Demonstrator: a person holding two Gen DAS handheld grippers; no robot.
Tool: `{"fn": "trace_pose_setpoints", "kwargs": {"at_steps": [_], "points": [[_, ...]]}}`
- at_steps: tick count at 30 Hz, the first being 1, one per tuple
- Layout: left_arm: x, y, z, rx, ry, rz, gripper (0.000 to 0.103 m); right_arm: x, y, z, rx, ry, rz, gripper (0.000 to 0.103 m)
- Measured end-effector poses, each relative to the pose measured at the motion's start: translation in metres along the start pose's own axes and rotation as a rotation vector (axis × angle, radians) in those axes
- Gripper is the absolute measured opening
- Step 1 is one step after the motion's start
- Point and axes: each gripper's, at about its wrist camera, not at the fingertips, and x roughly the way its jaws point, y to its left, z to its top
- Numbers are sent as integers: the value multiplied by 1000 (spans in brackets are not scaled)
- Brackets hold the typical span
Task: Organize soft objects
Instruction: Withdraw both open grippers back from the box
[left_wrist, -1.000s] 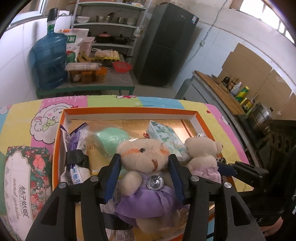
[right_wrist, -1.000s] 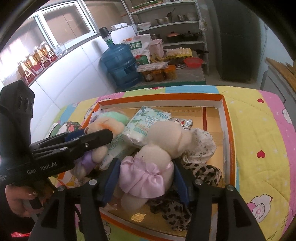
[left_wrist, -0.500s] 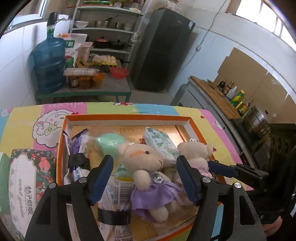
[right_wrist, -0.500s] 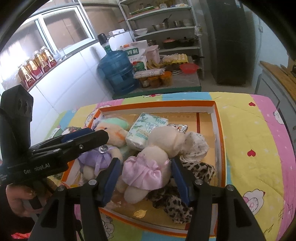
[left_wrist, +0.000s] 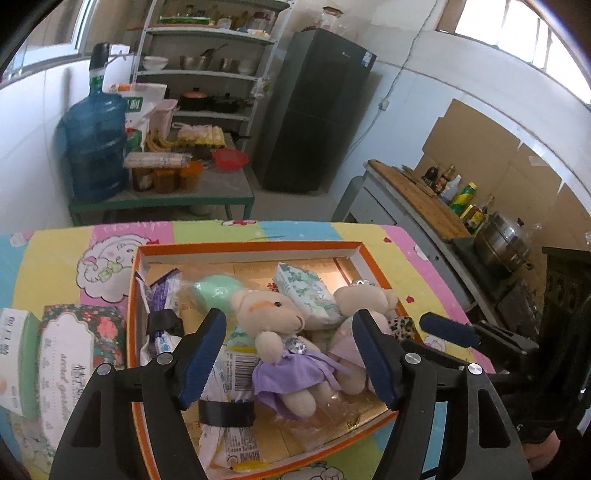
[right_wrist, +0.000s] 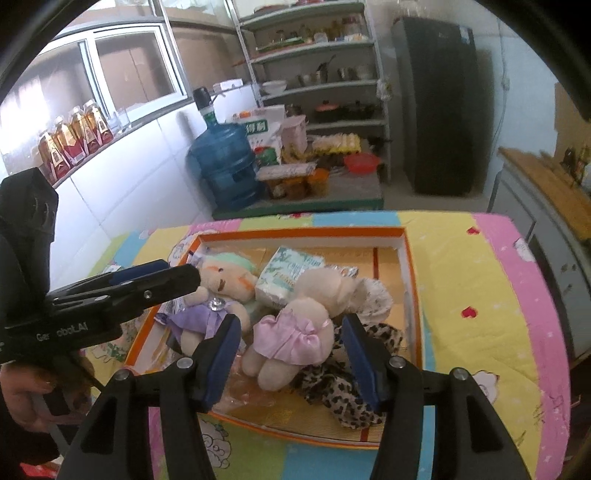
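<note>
Two tools tilted down over box (left_wrist: 243, 246) | left tool (left_wrist: 288, 356) spread | right tool (right_wrist: 290, 356) spread, empty

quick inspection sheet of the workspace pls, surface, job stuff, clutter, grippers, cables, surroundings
surface: table under a colourful cartoon cloth
job's things: purple-dress bear and pink-dress bear lying in the orange box with a leopard-print cloth
clutter: tissue packs beside the box
grippers: left gripper open, jaws just opened, off the purple-dress bear; right gripper open, pads clear of the pink-dress bear
cables: wall cable
surroundings: water jug, shelves, dark fridge
</note>
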Motion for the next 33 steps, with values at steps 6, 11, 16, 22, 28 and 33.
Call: {"fn": "trace_pose_setpoints", "kwargs": {"at_steps": [6,11,16,22,28,33], "points": [[-20,-2,0,25,-21,-2,72,-15,9,-2,22,-37,-2,57],[-42,2,-3,41,-47,-25,72,-29,27,-4,21,-69,-27,57],[-67,14,-7,55,-72,-46,72,-44,53,-9,19,-93,-69,57],[-95,33,-17,69,-81,-65,72,-55,88,-20,51,-106,-113,57],[-123,57,-27,77,-85,-79,72,-63,124,-31,71,-112,-138,57],[-144,71,-36,81,-88,-94,72,-72,154,-41,73,-125,-157,57]]}}
